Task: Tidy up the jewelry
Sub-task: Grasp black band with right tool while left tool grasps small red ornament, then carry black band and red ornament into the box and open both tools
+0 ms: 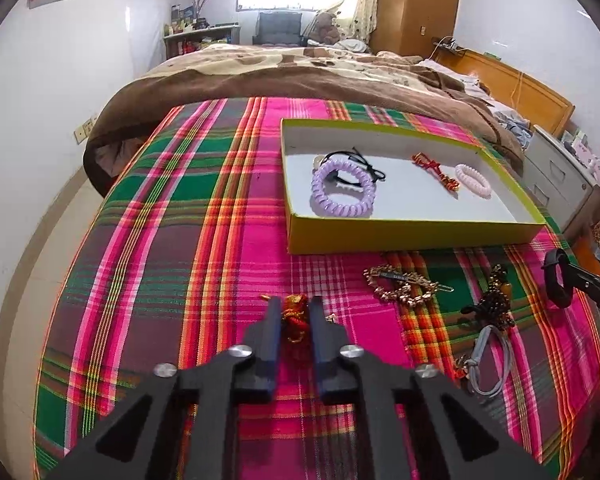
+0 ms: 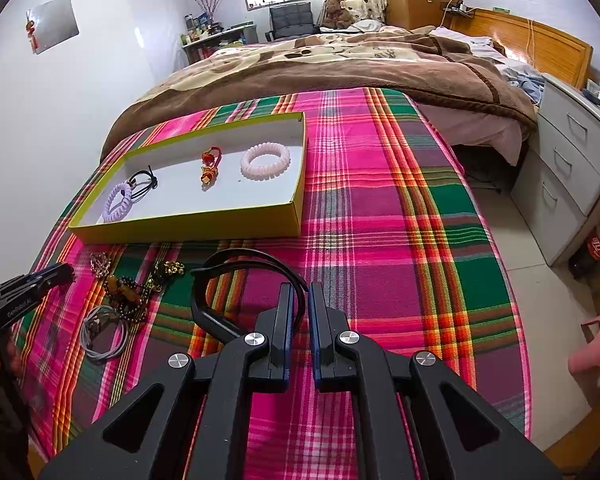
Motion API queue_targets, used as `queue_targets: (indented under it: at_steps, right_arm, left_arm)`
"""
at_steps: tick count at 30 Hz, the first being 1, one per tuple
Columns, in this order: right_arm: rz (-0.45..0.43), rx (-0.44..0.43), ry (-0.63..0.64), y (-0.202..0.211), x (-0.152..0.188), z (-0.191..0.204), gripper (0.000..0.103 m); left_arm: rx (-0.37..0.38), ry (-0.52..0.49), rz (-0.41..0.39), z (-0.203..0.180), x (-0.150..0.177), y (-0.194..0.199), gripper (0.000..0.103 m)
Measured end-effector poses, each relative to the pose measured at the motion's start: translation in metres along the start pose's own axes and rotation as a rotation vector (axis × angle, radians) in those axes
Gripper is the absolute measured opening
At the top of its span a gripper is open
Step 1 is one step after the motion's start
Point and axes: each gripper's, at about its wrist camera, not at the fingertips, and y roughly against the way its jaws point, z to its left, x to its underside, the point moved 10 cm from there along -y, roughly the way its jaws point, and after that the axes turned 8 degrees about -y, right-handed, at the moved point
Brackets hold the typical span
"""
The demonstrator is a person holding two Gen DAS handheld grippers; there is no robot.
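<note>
My left gripper, low in the centre of its view, is clenched on a red knotted charm that lies on the plaid cloth. My right gripper, also low centre in its own view, is clamped on a black band that loops up and to the left of the fingers. The yellow-sided tray sits in the upper right of the left view, holding a lilac coil hair tie, a black cord, a red ornament and a pink coil hair tie. Below the tray, on the cloth, lie a gold hair clip, dark beads and a grey cord.
</note>
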Motion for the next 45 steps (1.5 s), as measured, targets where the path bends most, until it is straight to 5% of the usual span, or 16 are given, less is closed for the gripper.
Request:
queue_targets:
  at_steps: [14,24,33,45]
  right_arm:
    - [-0.022,-0.011,-0.003,0.009,-0.005,0.001,0.007]
    - [-0.065,-0.024,0.006,0.021,-0.027,0.013,0.007]
    - [-0.052,-0.009,0.006,0.003,-0.057,0.021,0.007]
    - [0.001,0.04,0.043,-0.041,-0.082,0.03,0.007]
  left_arm:
    - [0.053,0.037,-0.05,0.002,-0.008,0.019,0.009]
    - [0.097,-0.017,-0.136,-0.013,-0.059,0.041,0.009]
    - [0.194,-0.047,-0.145,-0.044,-0.107,0.019,0.009]
    - [0.228,-0.013,-0.109,-0.055,-0.141,-0.035,0.009]
